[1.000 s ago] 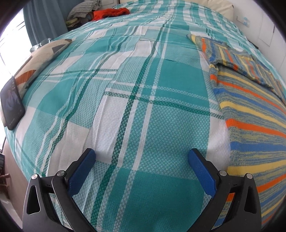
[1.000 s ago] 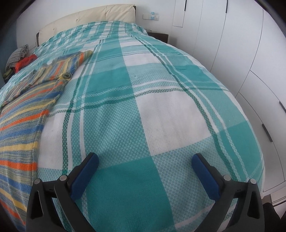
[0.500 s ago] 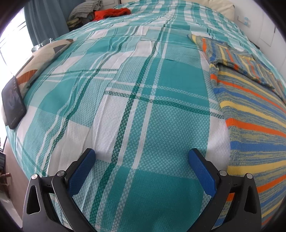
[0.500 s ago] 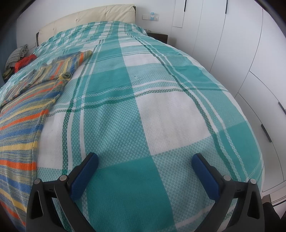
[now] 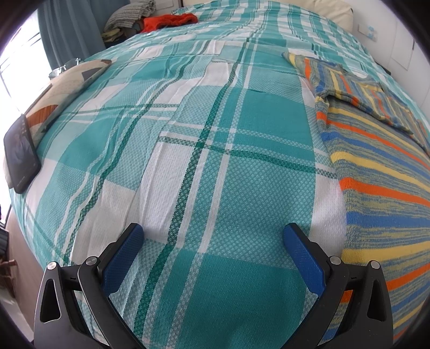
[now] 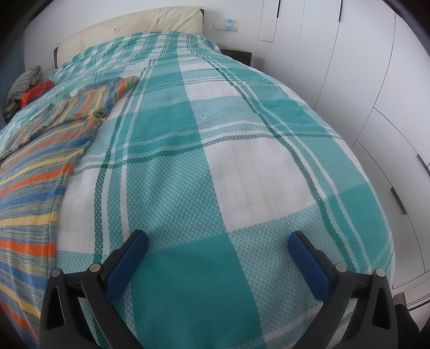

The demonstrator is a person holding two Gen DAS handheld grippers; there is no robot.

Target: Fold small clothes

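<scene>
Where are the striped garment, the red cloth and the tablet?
striped garment point(image 5: 381, 171), left wrist view, on its striped body.
red cloth point(image 5: 169, 21), left wrist view, on its bunched middle.
tablet point(image 5: 20, 153), left wrist view, on its dark screen.

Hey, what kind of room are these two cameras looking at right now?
Most likely a bedroom: a bed under a teal-and-white plaid cotton bedspread, a cream padded headboard at its far end, and tall white wardrobe doors along one side.
</scene>
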